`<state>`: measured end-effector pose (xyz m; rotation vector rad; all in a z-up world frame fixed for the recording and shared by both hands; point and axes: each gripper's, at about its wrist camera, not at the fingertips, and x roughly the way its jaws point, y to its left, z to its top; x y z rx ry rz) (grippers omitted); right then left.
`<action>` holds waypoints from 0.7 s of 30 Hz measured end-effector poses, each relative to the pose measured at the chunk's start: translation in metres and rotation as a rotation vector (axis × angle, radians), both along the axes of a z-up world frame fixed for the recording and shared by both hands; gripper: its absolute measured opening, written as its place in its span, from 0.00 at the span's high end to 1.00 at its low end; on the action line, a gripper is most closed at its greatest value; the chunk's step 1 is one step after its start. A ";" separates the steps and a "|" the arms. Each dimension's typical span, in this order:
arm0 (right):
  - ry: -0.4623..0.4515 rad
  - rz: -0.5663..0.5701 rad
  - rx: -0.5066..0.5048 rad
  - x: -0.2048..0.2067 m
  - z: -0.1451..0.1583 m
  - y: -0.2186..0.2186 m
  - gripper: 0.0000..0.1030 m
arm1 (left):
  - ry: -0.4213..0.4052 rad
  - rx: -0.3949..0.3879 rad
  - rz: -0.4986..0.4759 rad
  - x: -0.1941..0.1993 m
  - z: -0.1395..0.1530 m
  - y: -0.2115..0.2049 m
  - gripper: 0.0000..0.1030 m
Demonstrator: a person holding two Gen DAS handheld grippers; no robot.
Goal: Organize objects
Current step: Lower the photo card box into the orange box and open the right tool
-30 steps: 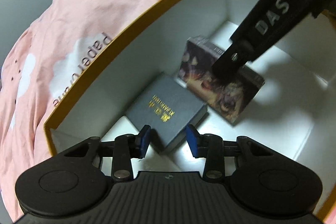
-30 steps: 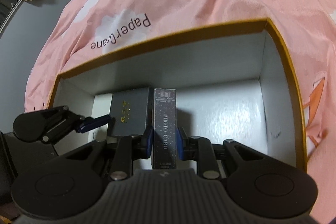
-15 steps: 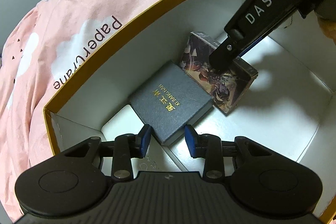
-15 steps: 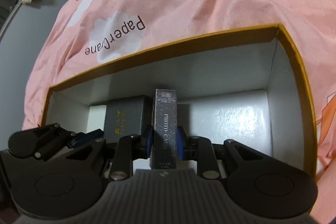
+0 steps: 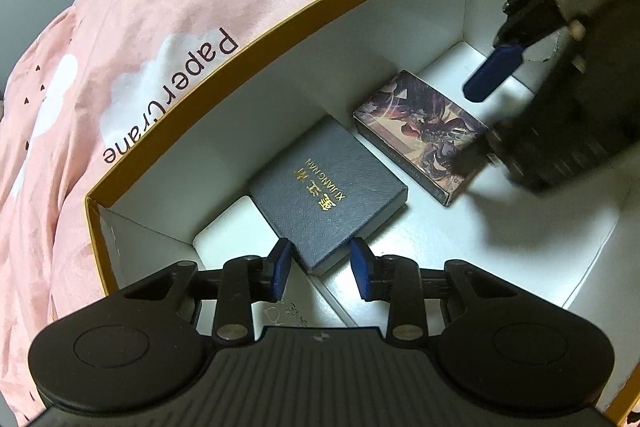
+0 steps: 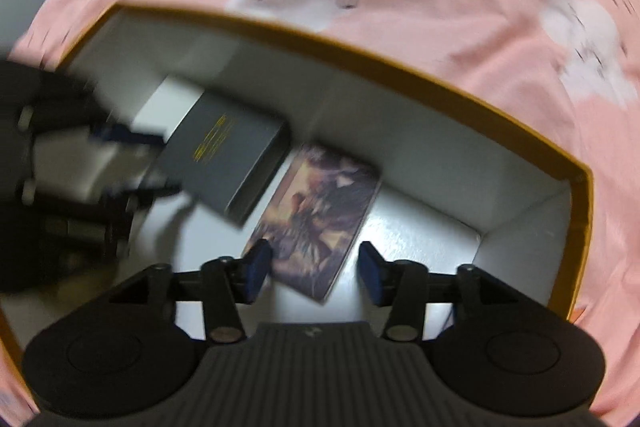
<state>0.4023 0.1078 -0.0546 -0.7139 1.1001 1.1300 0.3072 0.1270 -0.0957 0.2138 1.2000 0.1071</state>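
A gold-rimmed white storage box [image 5: 280, 27] holds a grey book-like box [image 5: 328, 195] with gold lettering and an illustrated photo-card box [image 5: 420, 131], lying flat side by side. My left gripper [image 5: 320, 269] hovers over the grey box's near corner. Its jaws are closing slightly, with that corner between the pads and untouched. My right gripper [image 6: 314, 273] hangs over the card box [image 6: 320, 219]. Its jaws are opening and its pads stand clear of the card box's sides. In the left wrist view, one blue pad [image 5: 494, 73] of the right gripper shows above the card box.
The box sits on a pink bedsheet [image 5: 160, 27] with white clouds and "PaperCrane" print. A flat white sheet [image 5: 224, 231] lies under the grey box's left corner. Bare white floor [image 5: 520, 247] fills the box's right half. The right wrist view is motion-blurred.
The right gripper, shut on the upright card box before, has rolled and spread its jaws. The card box now lies flat on the floor beside the grey box. The left gripper stayed put.
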 end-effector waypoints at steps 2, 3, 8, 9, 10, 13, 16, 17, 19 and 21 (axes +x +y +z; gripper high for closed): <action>-0.042 0.086 -0.033 -0.010 -0.003 0.001 0.49 | -0.001 0.000 0.001 0.000 0.000 -0.001 0.61; -0.058 0.126 -0.054 -0.014 -0.006 0.002 0.50 | -0.002 0.001 0.000 -0.001 0.000 -0.003 0.61; -0.152 0.227 -0.078 -0.026 -0.016 0.009 0.59 | -0.009 -0.001 0.002 -0.002 0.000 -0.006 0.62; -0.156 0.241 -0.076 -0.026 -0.017 0.011 0.60 | -0.009 -0.002 0.004 -0.003 0.000 -0.007 0.61; -0.155 0.252 -0.073 -0.027 -0.018 0.012 0.60 | -0.009 -0.002 0.003 -0.003 0.000 -0.008 0.62; -0.163 0.273 -0.064 -0.028 -0.020 0.014 0.60 | -0.013 -0.006 0.003 -0.005 0.000 -0.008 0.62; -0.197 0.302 -0.069 -0.030 -0.024 0.014 0.60 | -0.014 -0.007 0.001 -0.006 0.000 -0.010 0.62; -0.201 0.300 -0.072 -0.030 -0.025 0.014 0.60 | -0.015 -0.004 -0.002 -0.006 -0.001 -0.011 0.62; -0.204 0.281 -0.078 -0.030 -0.024 0.014 0.60 | -0.025 -0.002 -0.008 -0.009 0.001 -0.014 0.62; -0.218 0.277 -0.067 -0.031 -0.019 0.011 0.59 | -0.049 -0.005 -0.006 -0.013 0.006 -0.016 0.62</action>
